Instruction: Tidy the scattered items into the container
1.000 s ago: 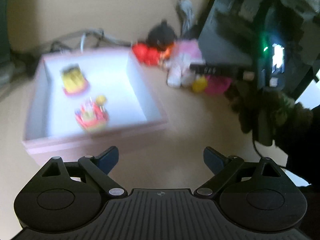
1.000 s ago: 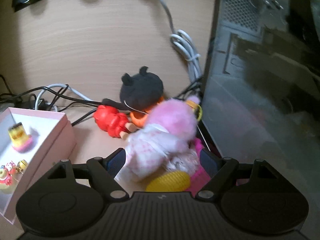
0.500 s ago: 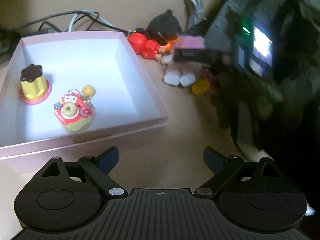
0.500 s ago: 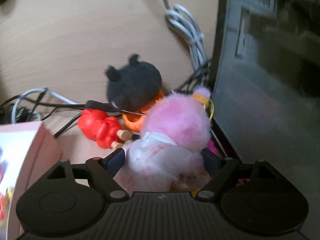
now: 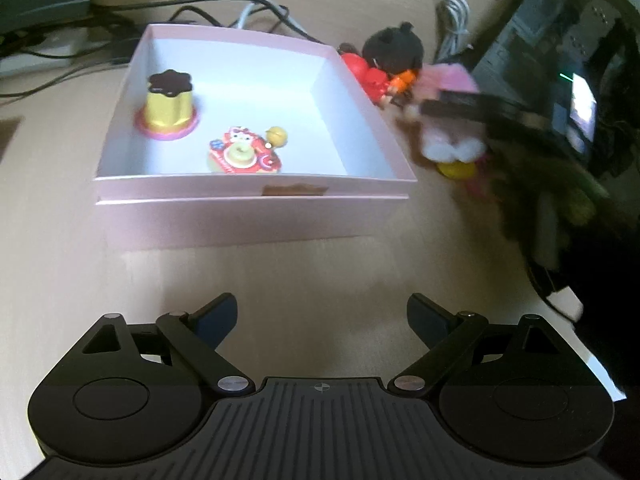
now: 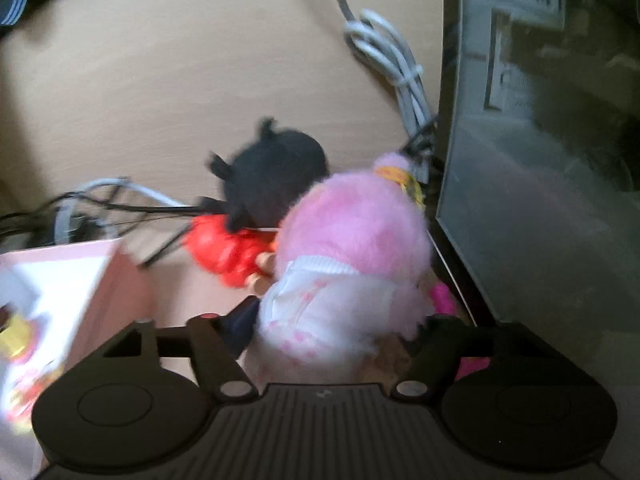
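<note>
A pink box (image 5: 248, 216) with a white inside sits on the wooden desk. It holds a yellow pudding toy (image 5: 168, 106) and a red-and-yellow charm (image 5: 244, 154). My left gripper (image 5: 320, 320) is open and empty, in front of the box. My right gripper (image 6: 332, 328) has its fingers around a pink-haired doll (image 6: 344, 264), which fills the gap between them; the doll also shows in the left wrist view (image 5: 448, 120). A black-headed doll (image 6: 272, 176) with red clothes (image 6: 228, 252) lies behind it, right of the box (image 6: 60, 280).
A dark computer case (image 6: 540, 160) stands close on the right. A bundled white cable (image 6: 392, 60) and black wires (image 5: 200, 4) lie behind the box. A yellow toy (image 5: 456, 170) and a bright pink piece (image 6: 444, 298) lie under the doll.
My right gripper has moved forward over the pink-haired doll and its fingers have come in against it. My left gripper has swung left, bringing the box to the middle of its view.
</note>
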